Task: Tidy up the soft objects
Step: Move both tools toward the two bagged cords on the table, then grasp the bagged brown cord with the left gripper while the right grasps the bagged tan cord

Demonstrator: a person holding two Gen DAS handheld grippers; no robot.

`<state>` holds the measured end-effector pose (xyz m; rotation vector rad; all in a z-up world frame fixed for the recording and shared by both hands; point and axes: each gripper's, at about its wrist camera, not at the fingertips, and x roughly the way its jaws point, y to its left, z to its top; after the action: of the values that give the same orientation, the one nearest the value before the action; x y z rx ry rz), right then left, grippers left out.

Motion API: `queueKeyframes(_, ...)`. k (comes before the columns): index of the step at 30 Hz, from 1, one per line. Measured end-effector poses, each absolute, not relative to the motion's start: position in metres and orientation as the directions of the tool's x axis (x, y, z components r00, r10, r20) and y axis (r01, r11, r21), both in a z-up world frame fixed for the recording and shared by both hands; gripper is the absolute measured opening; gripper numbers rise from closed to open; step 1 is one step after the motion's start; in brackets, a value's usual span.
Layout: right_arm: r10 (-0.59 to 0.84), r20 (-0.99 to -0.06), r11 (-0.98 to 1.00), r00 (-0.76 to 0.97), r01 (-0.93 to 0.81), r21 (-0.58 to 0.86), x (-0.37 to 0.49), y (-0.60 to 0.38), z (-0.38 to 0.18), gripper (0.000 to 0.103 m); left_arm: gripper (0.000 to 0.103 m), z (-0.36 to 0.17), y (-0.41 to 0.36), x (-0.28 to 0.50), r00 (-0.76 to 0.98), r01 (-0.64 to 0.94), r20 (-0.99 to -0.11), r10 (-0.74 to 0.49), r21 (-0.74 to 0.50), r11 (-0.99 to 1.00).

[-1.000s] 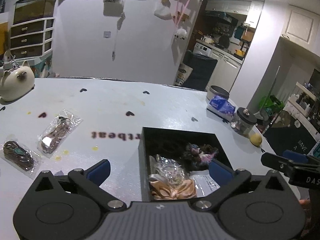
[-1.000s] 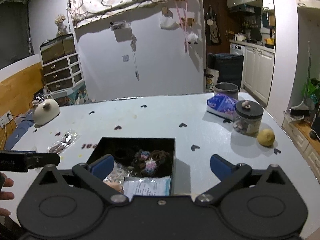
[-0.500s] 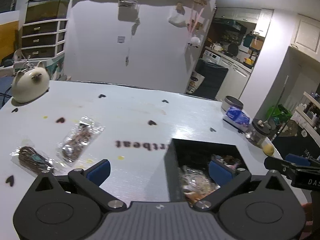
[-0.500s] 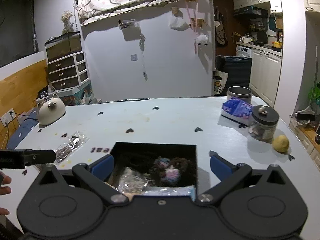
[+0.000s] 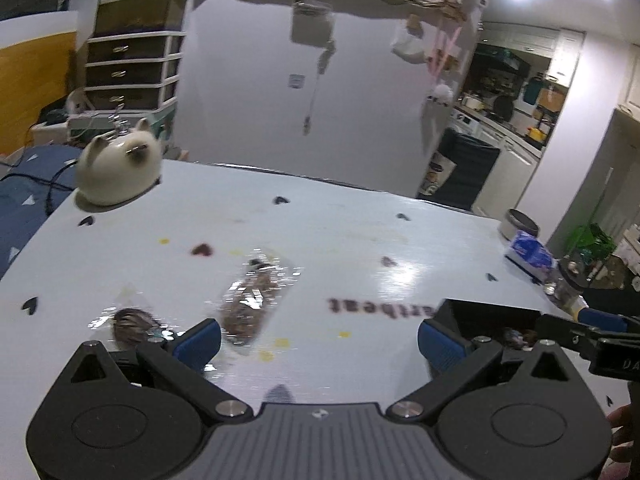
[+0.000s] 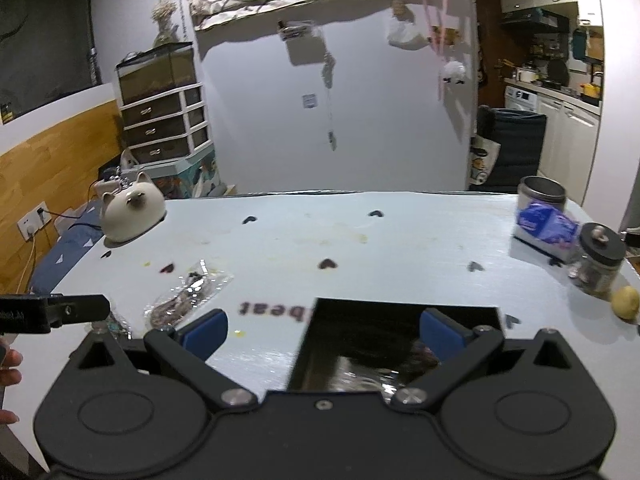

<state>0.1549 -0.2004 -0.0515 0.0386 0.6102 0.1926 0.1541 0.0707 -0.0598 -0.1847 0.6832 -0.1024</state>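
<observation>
Both grippers hang wide open over the pale table, holding nothing.

The left gripper (image 5: 319, 338) has its blue fingers spread apart above the near left part of the table (image 5: 328, 240); a clear packet with a brown soft item (image 5: 256, 300) lies just beyond its left finger, and a second small packet (image 5: 130, 320) lies near, further left. The right gripper (image 6: 323, 330) is also spread open, with its right finger over the black box (image 6: 400, 344) at the near right, where dark soft things lie inside, blurred. A cat-shaped white pot (image 6: 132, 214) stands far left; a glass jar (image 6: 600, 258) and a lemon (image 6: 626, 302) stand at the right edge.
</observation>
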Motion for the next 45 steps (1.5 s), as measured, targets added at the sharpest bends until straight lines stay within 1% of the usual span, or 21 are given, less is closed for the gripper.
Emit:
queueKeyframes(5,0.185,-0.586,0.982,0.789,-0.176,0.072,0.171,-0.169,-0.056,0.103,0.103,-0.069,0.103,0.161,0.762,-0.002,-0.634,-0.132,-0.206,0.978)
queueKeyframes(10,0.182,-0.621,0.981,0.762,-0.182,0.065,0.191,-0.136,-0.060,0.102,0.103,-0.082,0.130,0.172,0.742,0.005,-0.654,-0.147,-0.214,0.977)
queueKeyframes(12,0.186,-0.626,0.980,0.758,-0.185,0.068,0.198,-0.125,-0.060,0.092,0.103,-0.089,0.139,0.180,0.722,0.020,-0.671,-0.168,-0.223,0.975)
queueKeyframes(14,0.200,-0.641,0.977,0.741,-0.196,0.077,0.208,-0.112,-0.061,0.078,0.103,-0.096,0.146,0.189,0.707,0.039,-0.682,-0.185,-0.224,0.974)
queueKeyframes(15,0.205,-0.648,0.976,0.734,-0.201,0.081,0.212,-0.108,-0.061,0.076,0.103,-0.100,0.149,0.194,0.701,0.054,-0.686,-0.194,-0.220,0.974)
queueKeyframes(18,0.220,-0.664,0.972,0.714,-0.217,0.090,0.225,-0.093,-0.060,0.064,0.101,-0.110,0.154,0.211,0.675,0.107,-0.702,-0.227,-0.211,0.972)
queueKeyframes(20,0.243,-0.678,0.966,0.694,-0.233,0.108,0.234,-0.085,-0.062,0.050,0.092,-0.118,0.156,0.222,0.647,0.160,-0.712,-0.273,-0.224,0.961)
queueKeyframes(21,0.250,-0.685,0.965,0.685,-0.235,0.117,0.238,-0.081,-0.063,0.046,0.090,-0.121,0.156,0.227,0.635,0.186,-0.715,-0.294,-0.228,0.956)
queueKeyframes(23,0.250,-0.703,0.965,0.666,-0.228,0.127,0.248,-0.074,-0.068,0.031,0.082,-0.130,0.154,0.236,0.605,0.234,-0.725,-0.330,-0.235,0.943)
queueKeyframes(26,0.269,-0.724,0.960,0.635,-0.236,0.149,0.262,-0.061,-0.074,0.020,0.081,-0.143,0.148,0.249,0.567,0.278,-0.742,-0.358,-0.236,0.931)
queueKeyframes(30,0.317,-0.734,0.946,0.600,-0.251,0.203,0.281,-0.047,-0.082,0.015,0.081,-0.157,0.139,0.261,0.500,0.355,-0.769,-0.399,-0.239,0.904)
queueKeyframes(32,0.344,-0.739,0.938,0.579,-0.248,0.242,0.292,-0.042,-0.087,0.010,0.081,-0.165,0.136,0.264,0.448,0.405,-0.794,-0.411,-0.229,0.885)
queueKeyframes(35,0.390,-0.746,0.921,0.539,-0.245,0.304,0.308,-0.032,-0.097,0.008,0.081,-0.169,0.138,0.260,0.424,0.435,-0.803,-0.419,-0.225,0.872)
queueKeyframes(38,0.429,-0.753,0.902,0.499,-0.278,0.330,0.323,-0.015,-0.108,0.008,0.081,-0.168,0.150,0.254,0.419,0.407,-0.802,-0.425,-0.252,0.878)
queueKeyframes(45,0.478,-0.786,0.857,0.391,-0.403,0.321,0.349,0.036,-0.144,0.008,0.082,-0.167,0.180,0.229,0.429,0.304,-0.815,-0.390,-0.277,0.912)
